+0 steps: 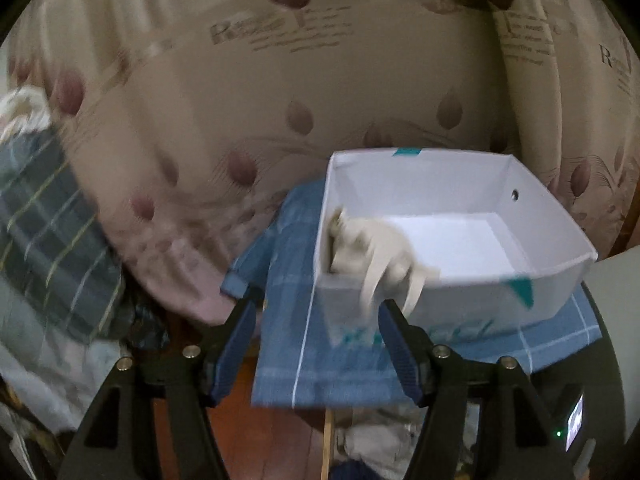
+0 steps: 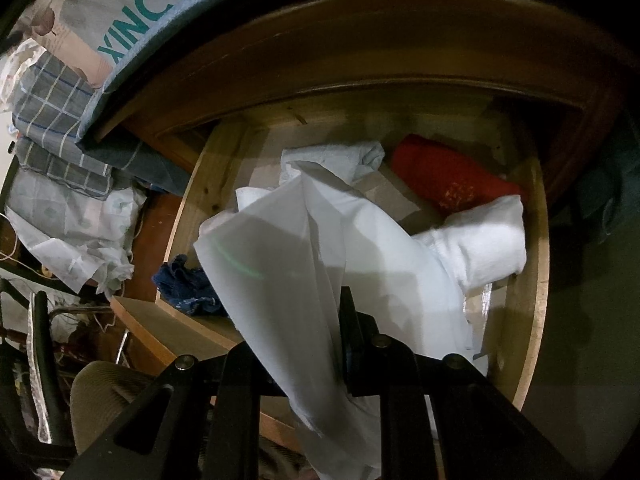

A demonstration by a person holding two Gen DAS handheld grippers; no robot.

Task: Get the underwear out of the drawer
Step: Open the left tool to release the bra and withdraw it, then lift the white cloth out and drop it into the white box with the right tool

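Note:
In the right wrist view my right gripper (image 2: 316, 308) is shut on a white piece of underwear (image 2: 288, 248) and holds it up over the open wooden drawer (image 2: 536, 280). The cloth drapes over the fingers and hides their tips. In the drawer lie a red garment (image 2: 448, 180), a white folded garment (image 2: 488, 236), a pale one (image 2: 340, 160) and a dark blue one (image 2: 188, 284). In the left wrist view my left gripper (image 1: 316, 308) is open and empty, just in front of a white box (image 1: 460, 300) with a cream garment (image 1: 380, 256) hanging over its near left wall.
The white box stands on a blue checked cloth (image 1: 312, 344). Behind it hangs a beige patterned bedcover (image 1: 240, 112). Plaid bedding (image 1: 44, 232) is piled at the left. Folded fabrics (image 2: 68, 168) are stacked left of the drawer. A chair (image 2: 100, 384) is at the lower left.

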